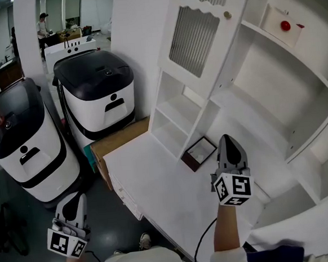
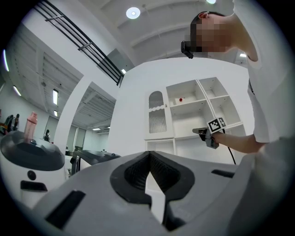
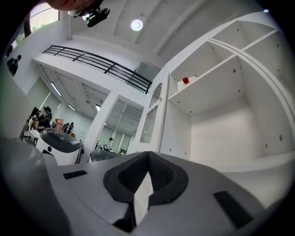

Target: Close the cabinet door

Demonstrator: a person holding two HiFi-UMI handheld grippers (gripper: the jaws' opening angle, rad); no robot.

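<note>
The white cabinet's upper door [image 1: 201, 34], with a ribbed glass panel and a small knob [image 1: 228, 15], stands swung open to the left of the open shelves. In the right gripper view the door [image 3: 154, 113] shows almost edge-on; in the left gripper view its arched glass face [image 2: 156, 117] looks toward me. My right gripper [image 1: 227, 139] hovers over the white counter [image 1: 157, 184] below the door, shut and empty, apart from the door. My left gripper [image 1: 74, 198] hangs low at the left over the floor, its jaws together with nothing in them.
A red ball [image 1: 285, 26] sits on an upper shelf. A small dark-framed item [image 1: 199, 152] lies on the counter by the lower shelves. Two black-and-white machines [image 1: 98, 87] [image 1: 17, 139] and a cardboard box [image 1: 116, 140] stand left of the counter.
</note>
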